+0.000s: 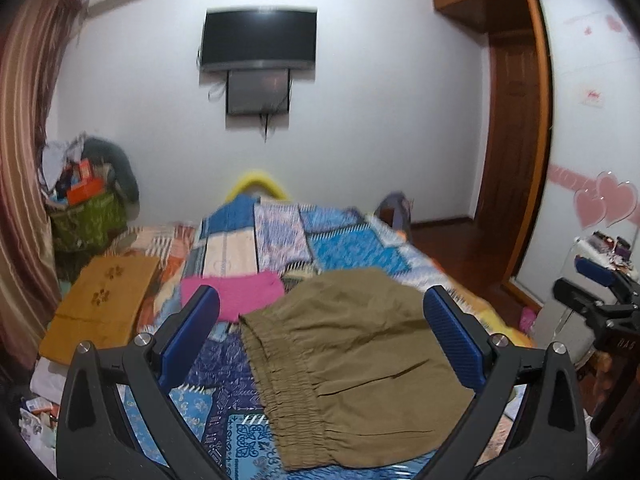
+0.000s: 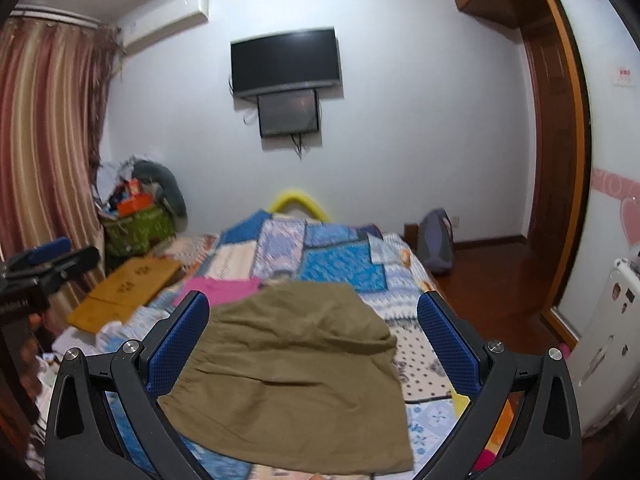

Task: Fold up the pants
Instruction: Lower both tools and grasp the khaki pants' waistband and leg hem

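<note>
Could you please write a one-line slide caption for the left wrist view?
Open left gripper hovering above folded olive pants on a patchwork bedspread, pink cloth beyond.

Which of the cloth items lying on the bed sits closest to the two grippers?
The olive-brown pants, lying between the open fingers of the left gripper and the right gripper. The pink cloth lies farther back, its edge under them.
</note>
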The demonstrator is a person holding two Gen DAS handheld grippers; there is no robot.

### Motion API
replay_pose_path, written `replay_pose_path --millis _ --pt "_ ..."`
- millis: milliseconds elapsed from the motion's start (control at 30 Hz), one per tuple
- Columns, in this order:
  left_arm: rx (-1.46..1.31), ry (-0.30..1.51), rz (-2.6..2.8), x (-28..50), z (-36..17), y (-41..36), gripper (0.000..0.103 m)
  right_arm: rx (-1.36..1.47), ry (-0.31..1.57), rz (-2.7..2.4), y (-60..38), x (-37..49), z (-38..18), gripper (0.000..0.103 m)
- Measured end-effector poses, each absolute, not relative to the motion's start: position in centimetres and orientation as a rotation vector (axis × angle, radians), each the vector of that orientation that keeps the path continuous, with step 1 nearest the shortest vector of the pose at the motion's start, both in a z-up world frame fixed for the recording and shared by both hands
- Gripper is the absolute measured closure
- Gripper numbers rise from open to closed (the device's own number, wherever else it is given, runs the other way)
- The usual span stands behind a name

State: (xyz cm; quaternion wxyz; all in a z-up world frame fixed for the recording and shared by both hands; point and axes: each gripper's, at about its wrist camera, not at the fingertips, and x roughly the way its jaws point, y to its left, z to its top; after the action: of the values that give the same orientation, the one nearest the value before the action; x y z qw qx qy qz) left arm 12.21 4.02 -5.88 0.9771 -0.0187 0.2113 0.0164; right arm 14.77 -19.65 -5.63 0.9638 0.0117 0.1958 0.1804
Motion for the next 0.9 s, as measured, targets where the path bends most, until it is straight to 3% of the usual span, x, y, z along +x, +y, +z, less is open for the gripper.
replay_pose_path --millis 367,533,767,900 --pt "-0.018 0.739 0.108 22.8 -15.1 9.5 0.000 -0.033 0.649 0.330 -22.4 22.7 -12.9 0.001" --pt "-0.050 0.902 0.075 26.7 -20.0 11.0 0.000 -0.019 0.773 0.348 -23.1 26.2 -16.5 0.011" --pt "-0.110 1.056 -0.013 30.2 -24.7 11.0 0.034 -0.003 0.955 0.382 -23.2 31.2 -21.7 0.035" --pt "-0.145 1.085 -0.062 30.7 -25.8 10.6 0.041 0.013 1.041 0.426 -22.7 32.9 -23.7 0.056"
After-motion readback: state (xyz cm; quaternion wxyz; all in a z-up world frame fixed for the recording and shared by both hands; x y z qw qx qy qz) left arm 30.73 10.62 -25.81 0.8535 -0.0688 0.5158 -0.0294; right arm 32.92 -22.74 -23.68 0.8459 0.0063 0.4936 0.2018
